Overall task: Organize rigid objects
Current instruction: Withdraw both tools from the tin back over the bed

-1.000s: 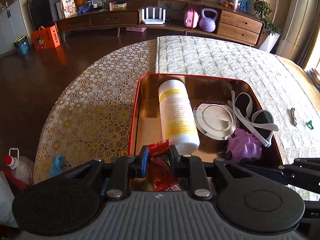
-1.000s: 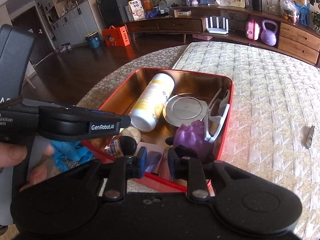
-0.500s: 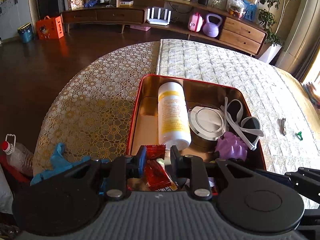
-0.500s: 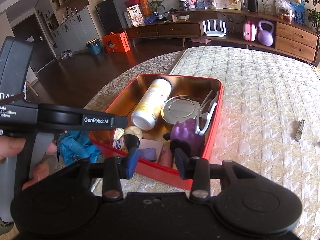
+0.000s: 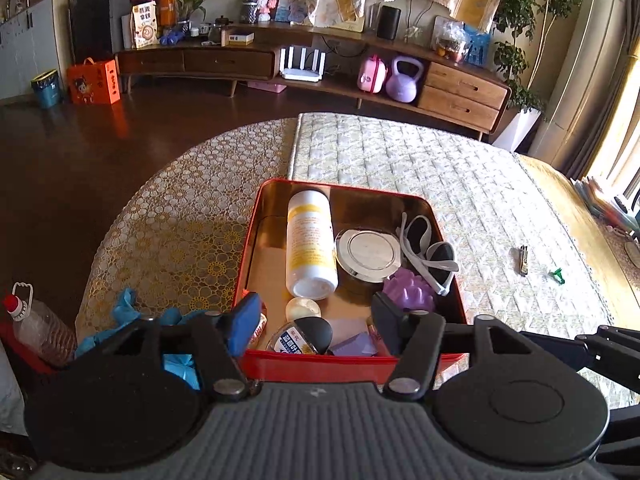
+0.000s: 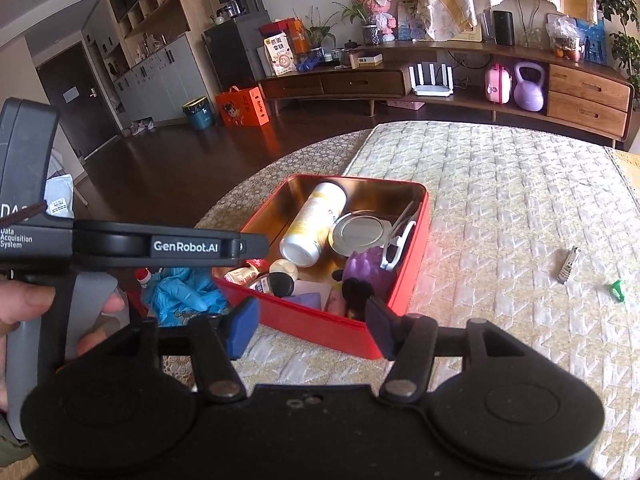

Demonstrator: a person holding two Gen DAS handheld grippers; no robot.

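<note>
A red tin box (image 5: 320, 366) (image 6: 416, 240) stands on the table with several things in it: a white and yellow bottle (image 5: 310, 242) (image 6: 314, 222), a round silver lid (image 5: 368, 250) (image 6: 358, 232), white sunglasses (image 5: 430, 250), a purple spiky ball (image 5: 408, 292) (image 6: 366, 266), a small black-capped bottle (image 5: 302, 338) and a red snack packet (image 6: 242, 276). My left gripper (image 5: 314, 326) is open and empty above the box's near edge. My right gripper (image 6: 308, 326) is open and empty, just short of the box's near wall.
A nail clipper (image 5: 523, 259) (image 6: 568, 266) and a small green piece (image 5: 557, 276) (image 6: 616, 286) lie on the quilted cloth to the right. Blue gloves (image 5: 124, 312) (image 6: 184, 292) and a plastic bottle (image 5: 38, 330) sit at the left table edge.
Both grippers have opened wide and pulled back and up from the box. The red snack packet that was between the left fingers now lies in the box.
</note>
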